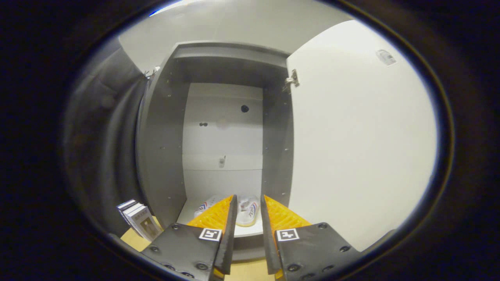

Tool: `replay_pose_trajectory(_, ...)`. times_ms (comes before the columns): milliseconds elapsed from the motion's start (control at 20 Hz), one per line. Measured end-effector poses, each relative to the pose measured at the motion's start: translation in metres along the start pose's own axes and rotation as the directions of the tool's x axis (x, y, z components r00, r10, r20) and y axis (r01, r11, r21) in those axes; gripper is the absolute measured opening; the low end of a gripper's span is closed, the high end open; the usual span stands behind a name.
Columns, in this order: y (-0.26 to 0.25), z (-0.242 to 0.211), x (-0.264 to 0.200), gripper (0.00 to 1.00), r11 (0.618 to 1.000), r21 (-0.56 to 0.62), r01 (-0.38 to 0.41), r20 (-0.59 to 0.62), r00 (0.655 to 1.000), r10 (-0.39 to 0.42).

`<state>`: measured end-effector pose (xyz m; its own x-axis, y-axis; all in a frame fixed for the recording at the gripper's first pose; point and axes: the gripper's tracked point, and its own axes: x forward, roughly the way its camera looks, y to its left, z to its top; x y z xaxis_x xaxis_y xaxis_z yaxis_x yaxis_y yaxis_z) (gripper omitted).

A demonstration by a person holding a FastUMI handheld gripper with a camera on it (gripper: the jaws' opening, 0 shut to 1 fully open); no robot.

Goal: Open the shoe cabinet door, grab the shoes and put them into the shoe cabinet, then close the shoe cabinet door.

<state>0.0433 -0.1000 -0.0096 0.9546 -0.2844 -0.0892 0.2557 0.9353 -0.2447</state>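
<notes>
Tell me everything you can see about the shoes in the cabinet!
The shoes are a pale, whitish pair with red and blue stripes on their sides and light soles. They lie side by side on the shoe cabinet's white bottom shelf, just beyond the fingers. One shows in the gap between the fingers; the other is partly hidden behind the left one. The gripper is open and touches neither shoe. The cabinet door stands open beside them.

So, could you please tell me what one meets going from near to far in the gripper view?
Gripper, its fingers apart and holding nothing → shoes on the cabinet floor → cabinet back wall; the open door stands to the right.
</notes>
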Motion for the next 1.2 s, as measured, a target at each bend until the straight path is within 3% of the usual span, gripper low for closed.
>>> replay_pose_trajectory(450,-0.095,0.032,-0.089,0.36,1.0,0.012,0.017,0.054,0.998,-0.018)
replay_pose_trajectory(900,-0.173,0.045,-0.158,0.36,0.997,0.052,-0.058,0.08,0.995,0.054)
replay_pose_trajectory(1200,-0.239,0.052,-0.178,0.36,0.998,0.068,-0.006,0.105,0.994,-0.001)
